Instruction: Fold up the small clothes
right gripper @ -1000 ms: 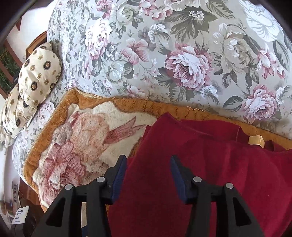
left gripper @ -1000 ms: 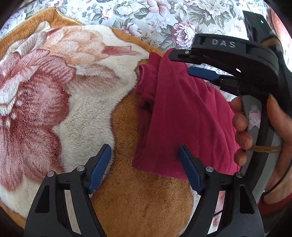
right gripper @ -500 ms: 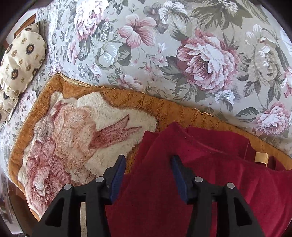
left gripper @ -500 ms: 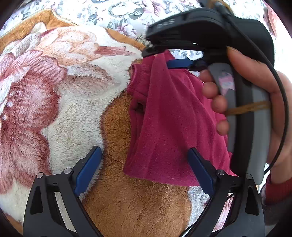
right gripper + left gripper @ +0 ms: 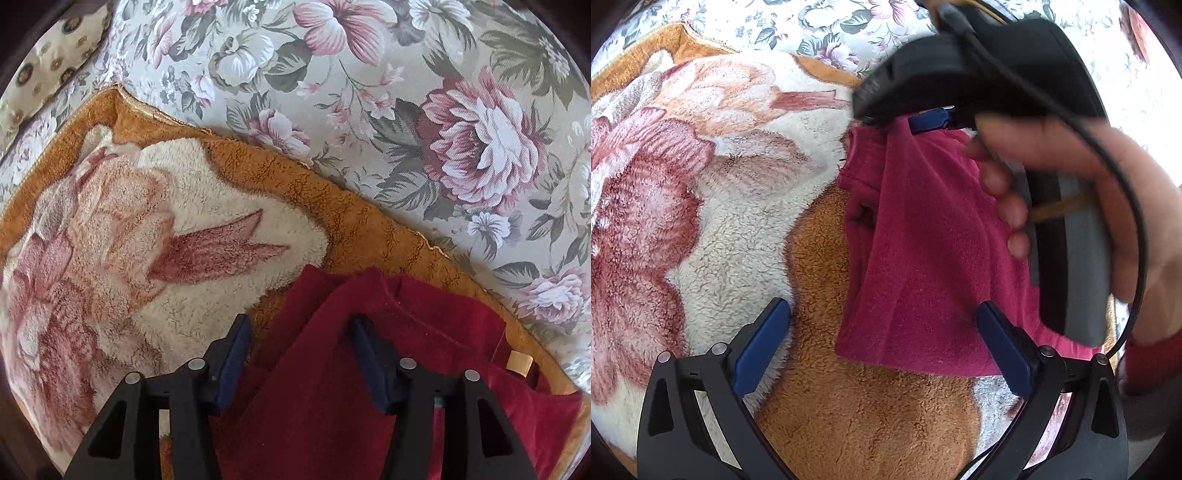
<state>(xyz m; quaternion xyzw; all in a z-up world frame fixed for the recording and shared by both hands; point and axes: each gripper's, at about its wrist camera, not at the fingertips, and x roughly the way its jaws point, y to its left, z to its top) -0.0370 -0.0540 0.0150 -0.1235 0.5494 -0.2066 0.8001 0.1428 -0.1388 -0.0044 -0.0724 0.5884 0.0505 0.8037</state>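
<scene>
So this looked like mid-fold on the red garment [image 5: 934, 258], which lay on the fleecy flower blanket [image 5: 713, 229] spread over the floral bedspread [image 5: 369, 110], near the blanket's orange border. The left gripper [image 5: 882, 347] had just been opening and stood released, jaws wide, straddling the garment's near hem without its pads touching it. The right gripper [image 5: 301, 360] had just been closing, and a raised peak of the garment sat between its fingers — but I honestly couldn't tell if the pads were already pinching it. My guess: the next move called for finishing that pinch on the far corner, then carrying it over toward the hem, with the left one either pinning or grabbing the near edge. The left wrist view showed the person's hand [image 5: 1071, 206] wrapped round the right gripper's handle, hovering over the garment's far end. The right wrist view gave what that one missed — a tan label [image 5: 519, 363] at the garment's neckline and a patterned cushion [image 5: 48, 62] beyond the blanket's far corner.
</scene>
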